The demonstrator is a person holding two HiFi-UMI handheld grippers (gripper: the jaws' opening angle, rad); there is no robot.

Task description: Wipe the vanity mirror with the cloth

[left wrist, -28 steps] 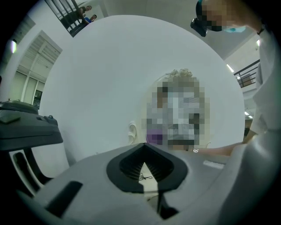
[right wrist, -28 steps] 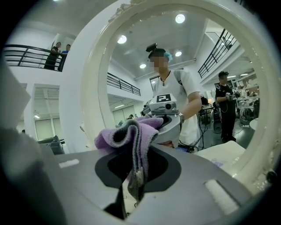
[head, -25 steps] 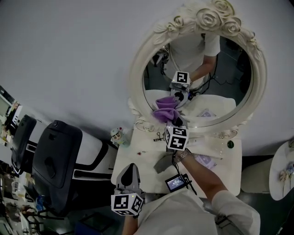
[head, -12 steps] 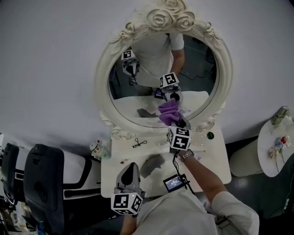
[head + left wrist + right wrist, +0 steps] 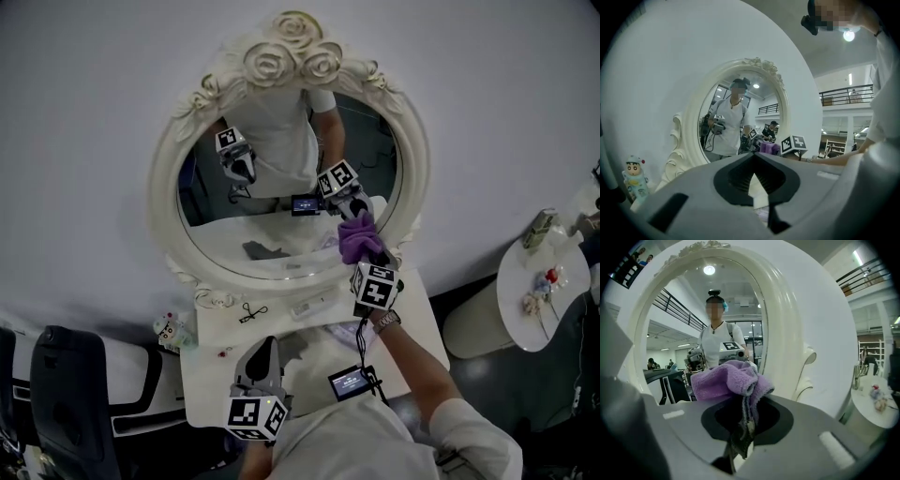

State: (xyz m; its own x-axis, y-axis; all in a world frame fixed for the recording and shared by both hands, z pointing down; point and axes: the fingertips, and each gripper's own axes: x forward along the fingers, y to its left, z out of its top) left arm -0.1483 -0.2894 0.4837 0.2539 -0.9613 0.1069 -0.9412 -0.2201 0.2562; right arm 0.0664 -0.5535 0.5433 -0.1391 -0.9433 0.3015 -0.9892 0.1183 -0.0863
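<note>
**Cloth at the mirror's lower right rim, most of the glass to its left**

The right gripper (image 5: 367, 257) is clamped on the purple cloth (image 5: 357, 238). Its jaws are nearly together on a pinched fold, and the loose bunch bulges out ahead of them. That bunch sits at the lower right edge of the vanity mirror (image 5: 281, 202), which stands at the back edge of the tabletop (image 5: 417, 328). Nearly all the glass lies left and up from the cloth, so the next stroke probably runs leftward. The left gripper (image 5: 264, 345) hangs over the tabletop's front edge, well apart from the mirror, its jaws pressed together on nothing. Whether the cloth actually presses on the glass is hard to tell, because cloth and reflection merge.
</note>
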